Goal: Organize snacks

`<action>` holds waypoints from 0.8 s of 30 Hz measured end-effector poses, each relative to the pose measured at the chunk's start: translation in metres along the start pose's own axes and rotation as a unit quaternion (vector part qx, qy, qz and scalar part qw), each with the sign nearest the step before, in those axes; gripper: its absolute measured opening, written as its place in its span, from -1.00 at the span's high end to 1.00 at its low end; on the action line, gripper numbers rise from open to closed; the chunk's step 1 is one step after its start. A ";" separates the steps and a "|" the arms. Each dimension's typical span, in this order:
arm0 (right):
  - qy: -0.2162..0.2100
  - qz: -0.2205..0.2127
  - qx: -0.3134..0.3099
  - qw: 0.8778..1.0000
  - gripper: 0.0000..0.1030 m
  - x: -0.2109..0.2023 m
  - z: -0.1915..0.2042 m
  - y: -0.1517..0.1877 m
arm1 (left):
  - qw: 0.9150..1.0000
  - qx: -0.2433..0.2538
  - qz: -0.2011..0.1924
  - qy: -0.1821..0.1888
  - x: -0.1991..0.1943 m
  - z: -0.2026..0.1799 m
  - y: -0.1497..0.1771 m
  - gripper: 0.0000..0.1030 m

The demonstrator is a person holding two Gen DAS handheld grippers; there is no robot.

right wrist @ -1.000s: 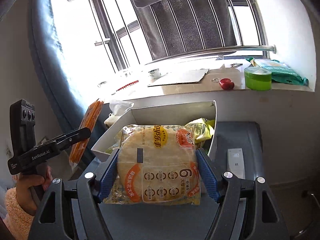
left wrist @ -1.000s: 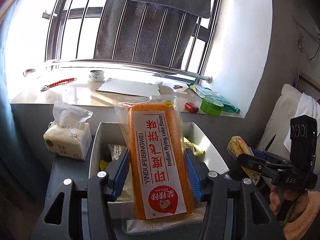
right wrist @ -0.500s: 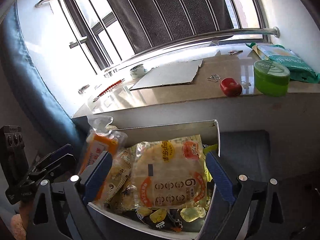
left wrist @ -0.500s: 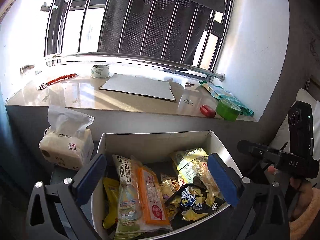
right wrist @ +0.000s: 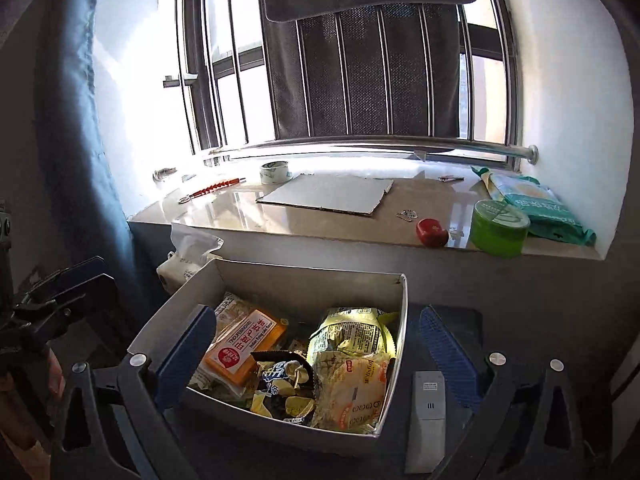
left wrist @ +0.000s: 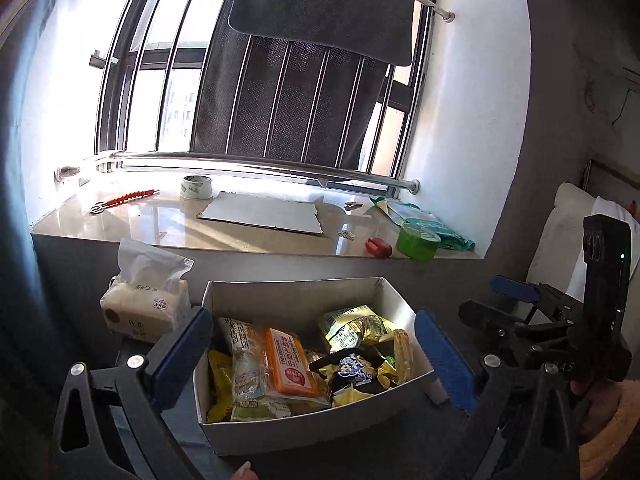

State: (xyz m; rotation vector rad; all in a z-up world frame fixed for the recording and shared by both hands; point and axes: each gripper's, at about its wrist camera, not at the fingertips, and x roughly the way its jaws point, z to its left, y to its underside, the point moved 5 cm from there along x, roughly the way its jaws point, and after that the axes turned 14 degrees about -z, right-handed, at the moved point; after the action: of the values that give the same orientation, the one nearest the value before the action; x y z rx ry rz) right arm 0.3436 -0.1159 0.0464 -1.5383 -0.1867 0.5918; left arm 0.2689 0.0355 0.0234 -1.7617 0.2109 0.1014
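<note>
Fingers (left wrist: pixel 188 354) spread; box (left wrist: pixel 304 432) hides lower snacks.

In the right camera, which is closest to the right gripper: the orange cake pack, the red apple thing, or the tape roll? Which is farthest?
From the right gripper:
1. Orange cake pack, in the box, left side.
2. Red round thing, on the windowsill, right.
3. Tape roll, far back by the window bars.

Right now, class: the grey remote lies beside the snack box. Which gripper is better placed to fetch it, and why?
Probably the right gripper: open, empty, the remote by its right finger, outside the box.
</note>
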 end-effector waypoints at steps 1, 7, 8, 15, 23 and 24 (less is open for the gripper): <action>0.001 -0.004 -0.007 1.000 -1.00 -0.011 0.005 0.000 | 1.000 0.009 -0.003 -0.009 -0.010 -0.005 0.001 -1.00; 0.020 -0.031 -0.020 0.999 -1.00 -0.081 0.030 0.008 | 1.000 0.019 -0.017 0.004 -0.075 -0.030 0.009 -1.00; 0.016 -0.026 -0.016 0.999 -1.00 -0.090 0.033 0.012 | 1.000 0.012 -0.019 0.008 -0.087 -0.032 0.011 -1.00; -0.016 -0.018 0.015 1.000 -1.00 -0.149 0.049 0.044 | 0.999 0.021 0.004 -0.027 -0.144 -0.047 0.045 -1.00; 0.005 0.006 0.031 1.000 -1.00 -0.185 0.058 0.071 | 0.999 0.000 0.044 -0.028 -0.166 -0.057 0.084 -1.00; 0.001 0.006 0.033 0.999 -1.00 -0.187 0.060 0.072 | 0.999 0.005 0.041 -0.029 -0.167 -0.059 0.082 -1.00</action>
State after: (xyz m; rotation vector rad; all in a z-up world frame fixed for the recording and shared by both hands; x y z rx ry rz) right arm 0.1395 -0.1562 0.0256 -1.4780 -0.1544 0.6008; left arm 0.0860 -0.0236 -0.0129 -1.7370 0.2417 0.2098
